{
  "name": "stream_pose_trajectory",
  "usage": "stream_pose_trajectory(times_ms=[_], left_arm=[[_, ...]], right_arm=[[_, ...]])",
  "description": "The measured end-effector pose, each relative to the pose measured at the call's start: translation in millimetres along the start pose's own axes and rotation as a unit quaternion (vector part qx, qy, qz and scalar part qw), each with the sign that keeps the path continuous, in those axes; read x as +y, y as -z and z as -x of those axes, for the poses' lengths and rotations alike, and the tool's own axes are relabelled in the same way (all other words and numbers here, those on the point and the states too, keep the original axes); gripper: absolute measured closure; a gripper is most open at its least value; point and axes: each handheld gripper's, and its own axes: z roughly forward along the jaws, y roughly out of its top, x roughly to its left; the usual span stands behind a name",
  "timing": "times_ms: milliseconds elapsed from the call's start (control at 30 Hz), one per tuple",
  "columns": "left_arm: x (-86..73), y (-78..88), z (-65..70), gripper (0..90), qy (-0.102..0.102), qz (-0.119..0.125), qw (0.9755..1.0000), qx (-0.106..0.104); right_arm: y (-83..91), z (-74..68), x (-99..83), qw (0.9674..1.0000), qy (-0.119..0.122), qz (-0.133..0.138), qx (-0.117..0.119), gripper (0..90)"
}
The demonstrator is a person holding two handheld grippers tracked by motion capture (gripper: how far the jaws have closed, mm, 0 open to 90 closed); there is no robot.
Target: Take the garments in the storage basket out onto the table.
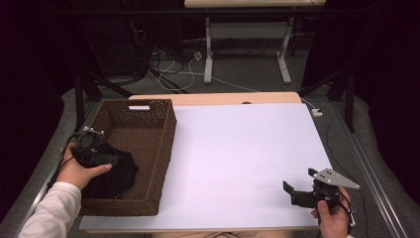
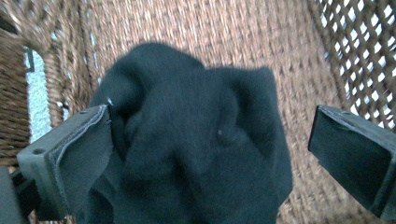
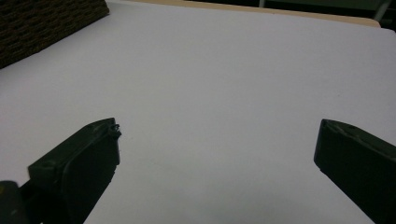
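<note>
Because the crumpled black cloth garment (image 1: 115,173) lies bunched in the near part of the brown woven wicker basket (image 1: 159,144) at the left of the table, I have the left gripper (image 1: 94,148) lowered over the basket's near left side, pointing down into it. From the left gripper view, the black fabric (image 2: 196,140) rises in a soft heap between the two jaws, with the woven floor and walls of the basket (image 2: 261,42) behind it. The jaws stand wide apart: the left pad seems to brush the fabric's edge, while the right pad sits clear of it with basket weave showing in the gap. So I judge nothing is clamped; this looks like either the approach to a pick or a let-go just inside the basket, and I cannot say which.

Meanwhile I keep the right gripper (image 1: 299,191) low over the near right of the white table (image 1: 247,148), well apart from the basket, probably parked so it stays out of the left hand's way. Its own view shows both jaws spread wide over bare white table surface (image 3: 224,84), holding nothing and touching nothing, with a corner of the basket (image 3: 46,23) at the far left.
</note>
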Motion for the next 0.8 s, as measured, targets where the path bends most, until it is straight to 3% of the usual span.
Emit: stream_pose_trajectory(times_ms=[67,267,433,800], left_arm=[[-2.8,-4.5,0.2,0.4,-0.012,-0.013,0.9998,-0.001],[-10.0,-20.8,-2.1,0.4,-0.021,-0.037,0.9990,0.010],[-12.6,-28.3,-3.4,0.4,-0.022,-0.045,0.9987,0.010],[-13.3,-45.2,1.3,0.3,-0.046,-0.063,0.9970,0.004]], right_arm=[[-0.3,0.6,-0.1,1.0000,0.001,-0.001,0.001,0.0],[-1.2,0.6,-0.5,1.0000,0.001,0.000,0.001,0.0],[-1.9,0.6,-0.6,1.0000,0.000,-0.002,0.002,0.0],[-2.6,1.0,-1.1,1.0000,-0.005,-0.005,0.004,0.0]])
